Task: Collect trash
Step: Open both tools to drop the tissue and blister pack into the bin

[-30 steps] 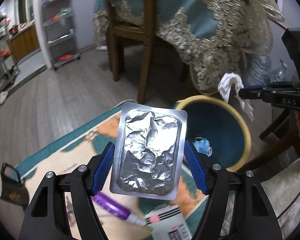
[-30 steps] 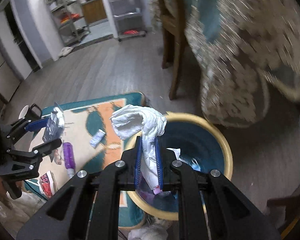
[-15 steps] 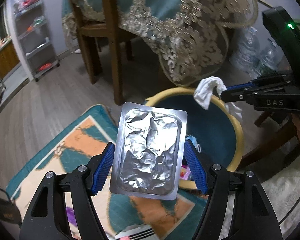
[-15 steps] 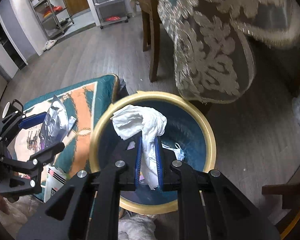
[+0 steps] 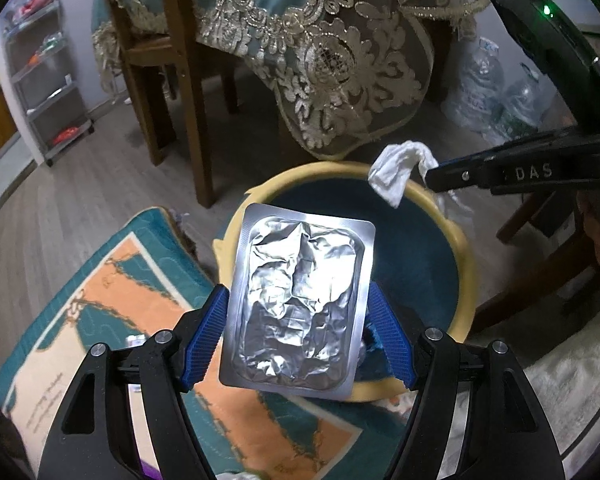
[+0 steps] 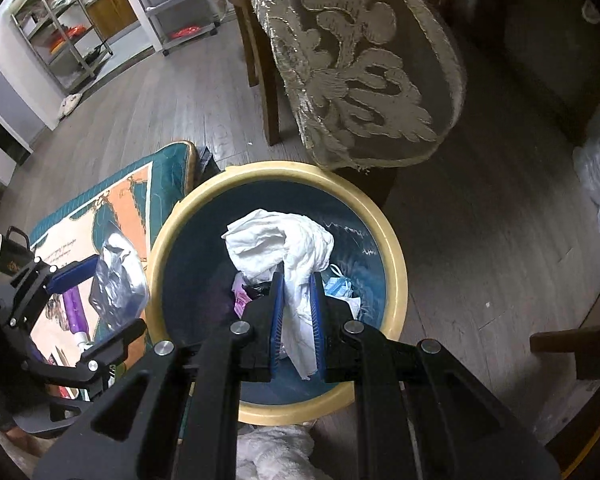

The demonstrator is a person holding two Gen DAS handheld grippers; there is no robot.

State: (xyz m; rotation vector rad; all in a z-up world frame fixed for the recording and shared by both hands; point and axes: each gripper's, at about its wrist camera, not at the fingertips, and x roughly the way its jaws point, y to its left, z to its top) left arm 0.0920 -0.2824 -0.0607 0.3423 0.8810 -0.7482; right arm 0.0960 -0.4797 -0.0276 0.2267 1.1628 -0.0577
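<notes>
Counting what's about: one round bin [image 6: 396, 264] with a yellow rim and dark blue inside, one patterned rug [image 5: 112, 280] beside it on the wood floor, one dark mug [image 6: 10, 252] at the rug's far edge, one purple tube [image 6: 75, 312] lying on the rug, two clear plastic bottles [image 5: 480, 80] by the table leg, one wooden chair [image 5: 160, 60], and a lace-edged tablecloth [image 5: 340, 60] hanging down behind the bin. Two claws, one in each hand.

The left claw [image 5: 298, 332] stands wide, its blue pads [image 5: 206, 332] pressed against the two long edges of a single silver foil blister sheet [image 5: 300, 304]. The sheet is upright between them, crumpled in its middle, held above the near rim of the bin where bin and rug meet.

The right claw [image 6: 296, 320] is nearly closed, pinching one white crumpled tissue [image 6: 284, 244]. The tissue bulges out above the pads and a tail hangs below them. It sits right over the open mouth of the bin, pointing steeply down. Inside the bin lie a blue face mask [image 6: 340, 284] and some scraps, one of them pink; I cannot tell how many.
</notes>
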